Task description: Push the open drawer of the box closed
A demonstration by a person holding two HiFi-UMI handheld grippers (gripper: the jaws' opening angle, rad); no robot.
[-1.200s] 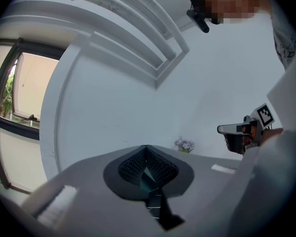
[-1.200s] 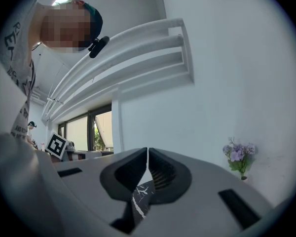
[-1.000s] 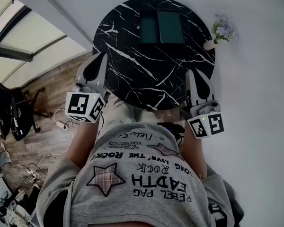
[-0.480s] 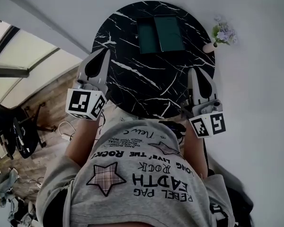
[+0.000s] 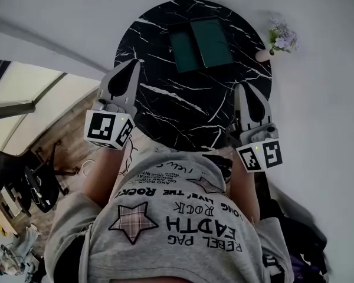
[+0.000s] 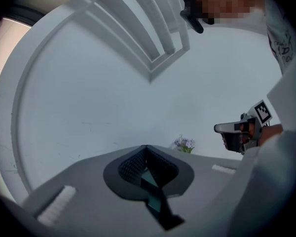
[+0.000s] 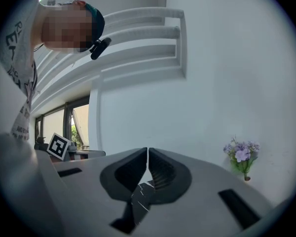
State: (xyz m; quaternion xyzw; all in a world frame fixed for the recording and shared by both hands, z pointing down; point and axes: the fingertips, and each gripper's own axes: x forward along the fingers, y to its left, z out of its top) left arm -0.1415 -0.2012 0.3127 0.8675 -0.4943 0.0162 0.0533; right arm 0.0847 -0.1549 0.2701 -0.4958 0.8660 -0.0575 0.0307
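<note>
A dark green box [image 5: 211, 40] lies on the far part of a round black marble table [image 5: 183, 105], with its open drawer [image 5: 183, 50] sticking out to the left. My left gripper [image 5: 133, 62] hovers over the table's left edge, jaws shut and empty. At the table's right edge my right gripper [image 5: 246, 87] is also shut with nothing in it. Both stand well short of the box. In the left gripper view a sliver of the green box [image 6: 149, 178] shows past the closed jaws [image 6: 146, 147]. The right gripper view shows closed tips [image 7: 148, 149] over marble.
A small vase of purple flowers [image 5: 280, 39] stands at the table's far right edge, also seen as flowers [image 7: 242, 154] in the right gripper view. White wall lies behind the table. Wooden floor with chairs and cables [image 5: 41, 181] is at the left.
The head view has shifted slightly; the table and box sit a little differently in frame. Both grippers keep nearly the same places at the table's near edges, still shut.
</note>
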